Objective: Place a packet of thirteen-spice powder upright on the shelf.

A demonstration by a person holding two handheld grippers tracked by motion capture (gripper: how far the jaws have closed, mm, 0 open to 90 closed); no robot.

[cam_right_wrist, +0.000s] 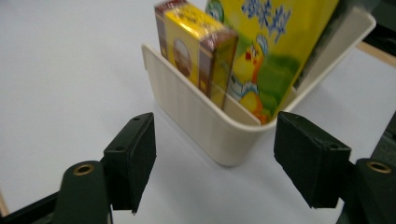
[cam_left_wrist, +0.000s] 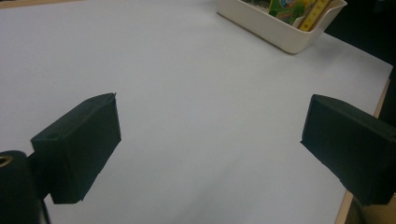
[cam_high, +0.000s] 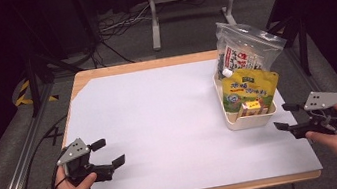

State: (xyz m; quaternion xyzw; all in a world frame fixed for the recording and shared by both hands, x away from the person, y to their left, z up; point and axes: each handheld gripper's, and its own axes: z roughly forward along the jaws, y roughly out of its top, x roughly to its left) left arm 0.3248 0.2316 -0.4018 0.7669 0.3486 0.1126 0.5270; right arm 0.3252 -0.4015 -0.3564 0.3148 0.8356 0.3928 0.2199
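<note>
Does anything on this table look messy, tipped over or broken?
Nothing looks spilled or damaged. The cream bin stands upright near the table's right edge, packed with a clear bag, a yellow-green pouch and a small yellow box, all standing on end. The bags rise well above its rim, so it looks overfull.

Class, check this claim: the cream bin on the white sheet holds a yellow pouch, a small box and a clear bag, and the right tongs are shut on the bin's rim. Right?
Not quite. In the right gripper view the right tongs stand open, short of the cream bin, gripping nothing. The yellow pouch, small box and clear bag are correct.
</note>
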